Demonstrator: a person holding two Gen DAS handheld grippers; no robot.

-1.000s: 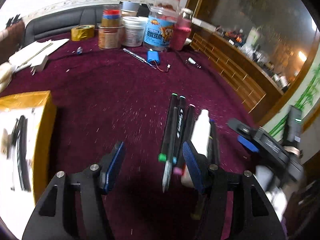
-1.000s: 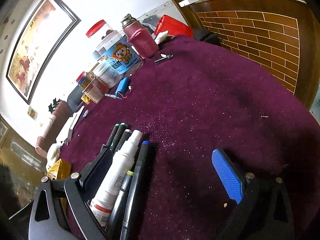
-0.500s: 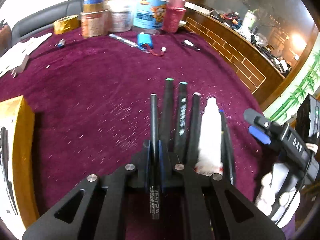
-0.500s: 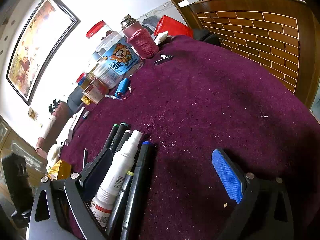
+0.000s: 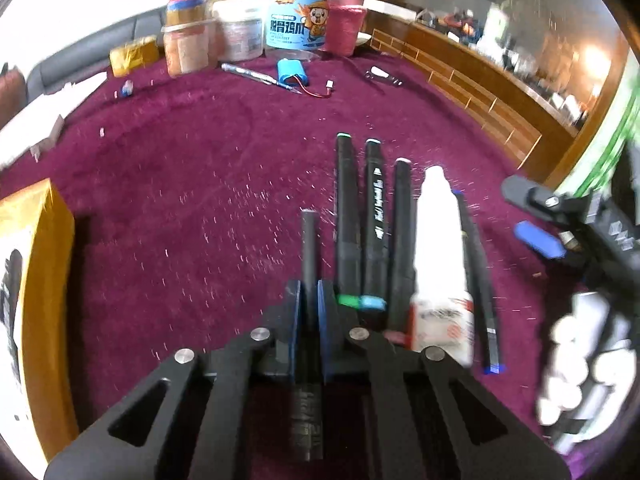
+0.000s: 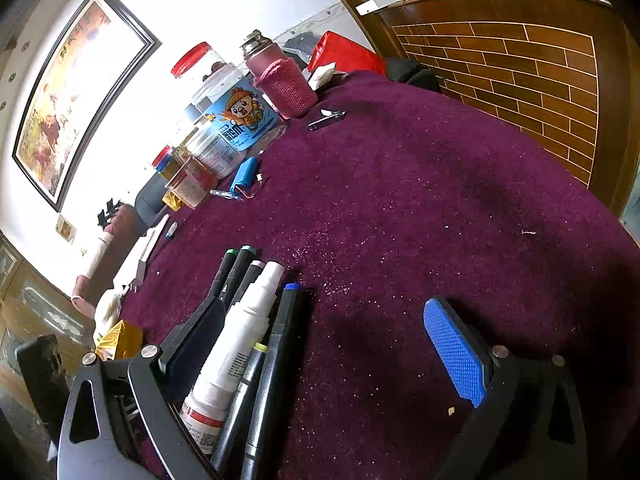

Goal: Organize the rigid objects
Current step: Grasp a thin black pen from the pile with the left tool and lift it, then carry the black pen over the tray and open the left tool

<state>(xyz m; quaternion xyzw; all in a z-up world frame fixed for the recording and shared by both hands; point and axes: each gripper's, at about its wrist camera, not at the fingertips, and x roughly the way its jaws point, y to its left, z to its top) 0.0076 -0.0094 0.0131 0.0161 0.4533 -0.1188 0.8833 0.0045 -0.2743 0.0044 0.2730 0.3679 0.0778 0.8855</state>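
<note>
My left gripper (image 5: 309,300) was clenched on a thin black pen (image 5: 309,240) just beside the row of markers (image 5: 362,224) on the purple cloth (image 5: 192,184), my right gripper (image 6: 320,340) gaped idle, and laying it parallel seemed next.

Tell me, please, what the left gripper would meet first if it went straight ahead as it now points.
The left gripper, shut on a black pen, faces bare tablecloth; far off, probably the blue battery pack.

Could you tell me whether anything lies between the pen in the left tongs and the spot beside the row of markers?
Nothing visible does: the left tongs hold the black pen just left of the marker row, with only bare cloth between.
</note>
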